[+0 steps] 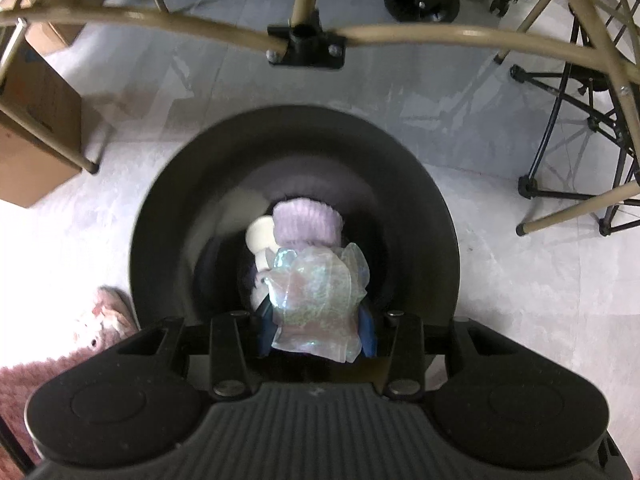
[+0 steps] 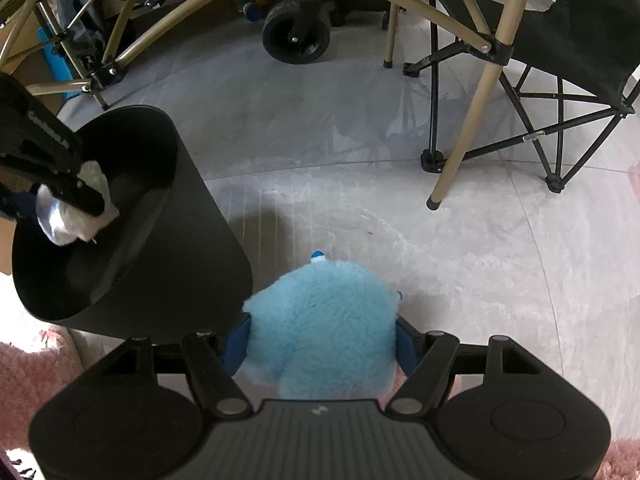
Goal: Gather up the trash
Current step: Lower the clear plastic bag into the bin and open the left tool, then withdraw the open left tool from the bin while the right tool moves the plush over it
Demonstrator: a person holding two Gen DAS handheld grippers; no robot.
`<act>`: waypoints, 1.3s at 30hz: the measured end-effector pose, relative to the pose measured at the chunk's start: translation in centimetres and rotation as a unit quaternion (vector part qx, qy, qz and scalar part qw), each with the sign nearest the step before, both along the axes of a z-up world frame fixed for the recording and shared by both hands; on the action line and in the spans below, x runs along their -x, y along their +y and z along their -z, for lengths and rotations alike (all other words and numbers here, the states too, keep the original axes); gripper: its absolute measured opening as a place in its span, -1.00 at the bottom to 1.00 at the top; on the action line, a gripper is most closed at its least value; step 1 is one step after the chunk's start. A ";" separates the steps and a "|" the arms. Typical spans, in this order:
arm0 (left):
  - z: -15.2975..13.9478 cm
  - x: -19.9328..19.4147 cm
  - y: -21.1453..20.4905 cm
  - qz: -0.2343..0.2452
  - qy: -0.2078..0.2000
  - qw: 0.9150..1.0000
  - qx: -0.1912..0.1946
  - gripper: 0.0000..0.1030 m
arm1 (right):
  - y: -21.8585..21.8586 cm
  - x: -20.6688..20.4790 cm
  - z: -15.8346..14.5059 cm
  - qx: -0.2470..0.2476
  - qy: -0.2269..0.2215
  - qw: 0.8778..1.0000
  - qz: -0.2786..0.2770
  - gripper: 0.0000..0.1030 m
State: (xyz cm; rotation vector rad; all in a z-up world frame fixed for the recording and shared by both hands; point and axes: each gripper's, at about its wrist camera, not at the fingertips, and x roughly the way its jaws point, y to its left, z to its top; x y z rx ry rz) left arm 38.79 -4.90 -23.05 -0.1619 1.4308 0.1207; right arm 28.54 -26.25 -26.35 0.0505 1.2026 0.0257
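Note:
My left gripper (image 1: pixel 316 320) is shut on a crumpled iridescent plastic wrapper (image 1: pixel 316 296) and holds it over the mouth of a black round trash bin (image 1: pixel 160 216). A lilac fuzzy item (image 1: pixel 306 222) and a white object (image 1: pixel 260 234) lie at the bin's bottom. In the right wrist view the bin (image 2: pixel 160 248) stands at the left, with the left gripper (image 2: pixel 76 196) and the wrapper (image 2: pixel 64 220) above its opening. My right gripper (image 2: pixel 320 340) is shut on a light blue plush toy (image 2: pixel 320 320), just right of the bin and above the grey floor.
Tan metal chair frames (image 1: pixel 400 36) and a black tripod (image 1: pixel 560 128) stand beyond the bin. A cardboard box (image 1: pixel 36 128) is at the left. A pink plush (image 1: pixel 104 320) lies on a pink rug (image 1: pixel 24 376). A black folding chair (image 2: pixel 540 80) and a wheel (image 2: pixel 296 40) stand further off.

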 end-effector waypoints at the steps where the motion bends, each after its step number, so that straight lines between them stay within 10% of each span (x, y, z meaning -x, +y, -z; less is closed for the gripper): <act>1: 0.2 0.0 -0.1 0.000 0.003 1.000 -0.001 -0.21 | 0.0 0.0 0.0 0.000 0.000 1.000 0.000 0.36; 7: 0.5 0.2 0.0 -0.007 0.011 1.000 -0.001 -0.06 | 0.0 0.2 0.0 -0.001 -0.002 1.000 -0.001 0.36; 14: 0.2 0.3 0.0 -0.006 0.013 1.000 -0.007 1.00 | 0.0 0.3 -0.1 -0.001 -0.004 1.000 -0.001 0.36; 39: -1.2 2.5 0.8 0.021 0.017 1.000 0.010 1.00 | 0.4 0.7 -1.2 0.004 -0.021 1.000 -0.006 0.37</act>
